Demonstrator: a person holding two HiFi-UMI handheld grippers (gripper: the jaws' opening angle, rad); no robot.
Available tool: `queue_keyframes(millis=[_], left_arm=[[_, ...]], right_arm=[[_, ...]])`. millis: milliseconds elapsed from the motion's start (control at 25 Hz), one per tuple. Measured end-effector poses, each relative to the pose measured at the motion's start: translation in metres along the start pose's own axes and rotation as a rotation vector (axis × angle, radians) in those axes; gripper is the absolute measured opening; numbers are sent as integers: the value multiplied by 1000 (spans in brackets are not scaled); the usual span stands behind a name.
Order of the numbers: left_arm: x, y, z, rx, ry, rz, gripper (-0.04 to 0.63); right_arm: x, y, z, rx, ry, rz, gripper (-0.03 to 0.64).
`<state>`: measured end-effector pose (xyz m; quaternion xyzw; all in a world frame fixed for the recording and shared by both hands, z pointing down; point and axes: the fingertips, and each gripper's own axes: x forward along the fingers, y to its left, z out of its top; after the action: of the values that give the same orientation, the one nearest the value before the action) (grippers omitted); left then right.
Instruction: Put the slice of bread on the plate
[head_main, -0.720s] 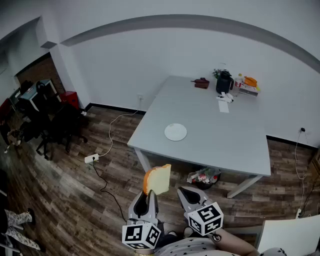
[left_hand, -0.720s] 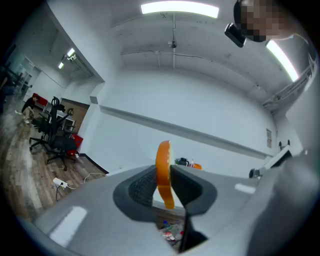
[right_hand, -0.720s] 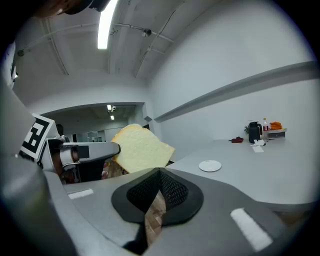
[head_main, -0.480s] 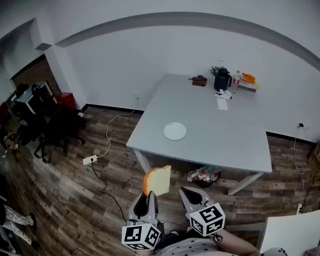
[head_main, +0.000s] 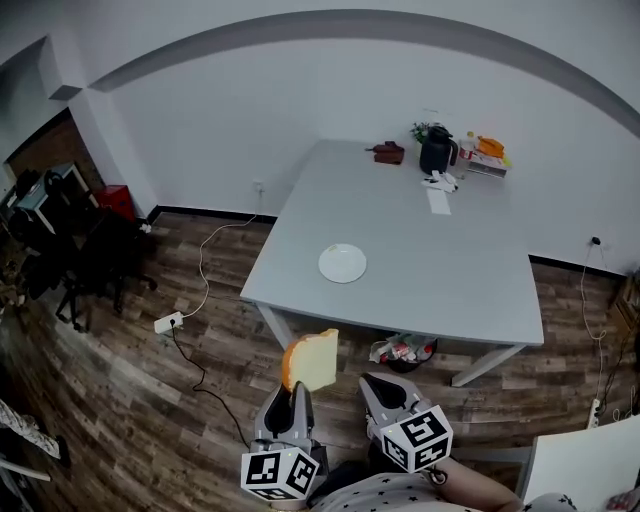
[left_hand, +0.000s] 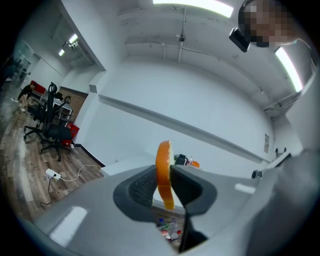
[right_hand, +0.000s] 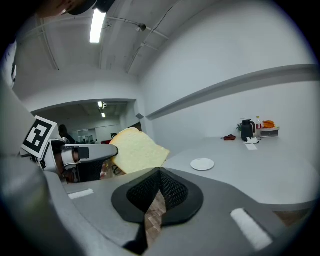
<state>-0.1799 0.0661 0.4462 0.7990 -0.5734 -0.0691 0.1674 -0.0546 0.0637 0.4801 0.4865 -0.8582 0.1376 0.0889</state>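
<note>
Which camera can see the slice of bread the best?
The right gripper view: it faces the broad pale side of the slice of bread. The left gripper view sees it only edge-on, a thin orange strip pinched in the left claw. The head view shows it small, above that claw.

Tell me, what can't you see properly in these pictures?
- Slice of bread: its bottom edge is hidden between the jaws of the left hand-held gripper in the head view.
- Clutter at the far end of the table: too small in the head view to name, apart from a dark jug.
- Heap under the table: small, partly covered by the tabletop.
- Sleeve: the rest of the person is cut off by the head view's bottom edge.
</note>
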Motion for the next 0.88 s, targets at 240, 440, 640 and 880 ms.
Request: queue_keyframes(millis=[240, 440, 640, 880], left_arm=[[61, 7, -1, -12, 9, 1, 87], [132, 17, 2, -60, 31, 38, 87], [204, 19, -2, -96, 52, 62, 87], [287, 19, -21, -138, 97, 63, 87]], right_arm=[[49, -42, 23, -20, -22, 24, -1], [94, -95, 61, -23, -44, 35, -2], [132, -145, 81, -51, -30, 64, -2], [164, -190, 86, -45, 2, 91, -1]])
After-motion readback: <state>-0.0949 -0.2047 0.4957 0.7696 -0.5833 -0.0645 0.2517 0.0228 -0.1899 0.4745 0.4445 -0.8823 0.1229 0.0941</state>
